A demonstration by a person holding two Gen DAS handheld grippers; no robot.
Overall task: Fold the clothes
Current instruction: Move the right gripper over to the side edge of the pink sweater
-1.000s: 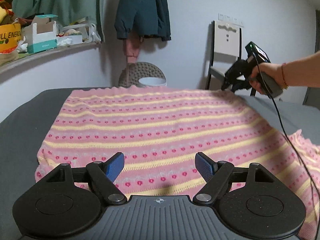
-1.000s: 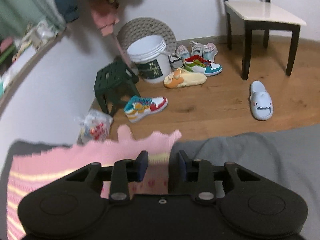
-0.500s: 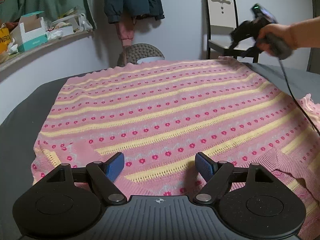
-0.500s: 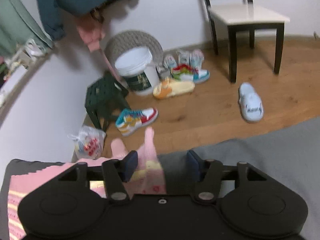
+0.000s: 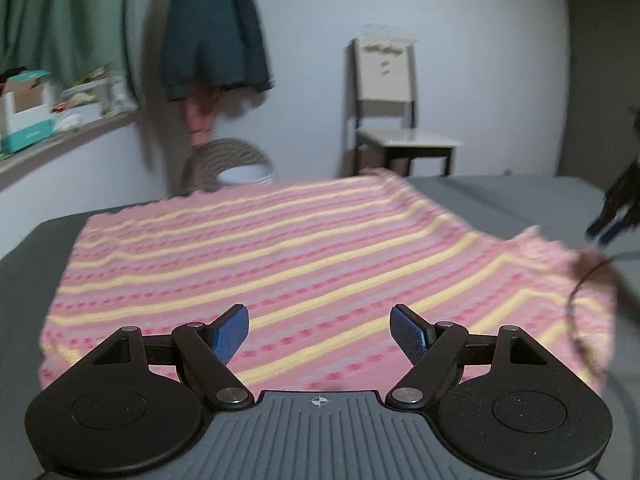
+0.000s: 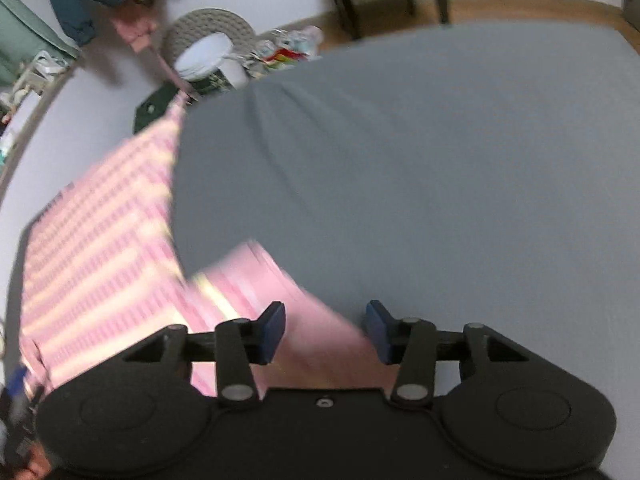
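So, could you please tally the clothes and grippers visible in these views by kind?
Pink striped sweater spread on the bed: 1
Dark teal jacket hanging on the wall: 1
Grippers, both open: 2, left gripper and right gripper
Total: 4

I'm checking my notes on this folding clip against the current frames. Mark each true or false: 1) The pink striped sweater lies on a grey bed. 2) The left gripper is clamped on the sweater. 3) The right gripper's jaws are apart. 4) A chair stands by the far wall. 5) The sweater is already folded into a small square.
1) True: the pink striped sweater lies on the grey bed.
2) False: the left gripper is open, holding nothing.
3) True: the right gripper is open, with a pink sleeve showing between its jaws.
4) True: the chair stands against the wall.
5) False: the sweater is spread out flat, with one sleeve out to its side.
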